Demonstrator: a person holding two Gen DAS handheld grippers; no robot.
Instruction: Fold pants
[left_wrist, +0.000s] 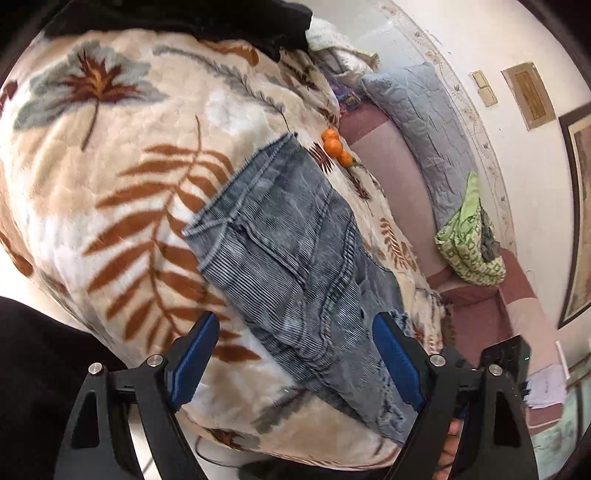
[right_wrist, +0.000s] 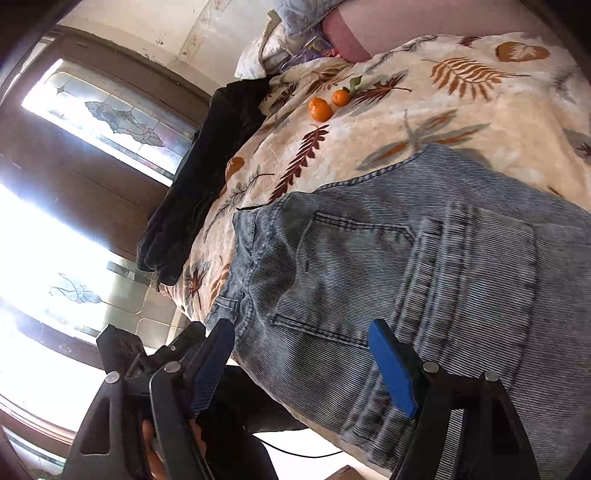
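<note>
Grey-blue washed jeans (left_wrist: 288, 240) lie folded on a leaf-patterned blanket (left_wrist: 110, 177). In the left wrist view my left gripper (left_wrist: 295, 332) hovers open over their near end, one blue pad (left_wrist: 195, 362) above the blanket and the other above the denim. In the right wrist view the jeans (right_wrist: 369, 258) show a back pocket and the waistband end. My right gripper (right_wrist: 301, 328) is open above that end, and its pads (right_wrist: 393, 373) hold nothing. The denim lies below both gaps, not pinched.
Small oranges (left_wrist: 334, 146) (right_wrist: 320, 110) sit on the blanket beyond the jeans. A black garment (right_wrist: 195, 177) drapes over the bed's edge. A grey-blue quilted pillow (left_wrist: 417, 122) and a green cloth (left_wrist: 469, 236) lie by the wall. A stained-glass door (right_wrist: 92, 110) glares brightly.
</note>
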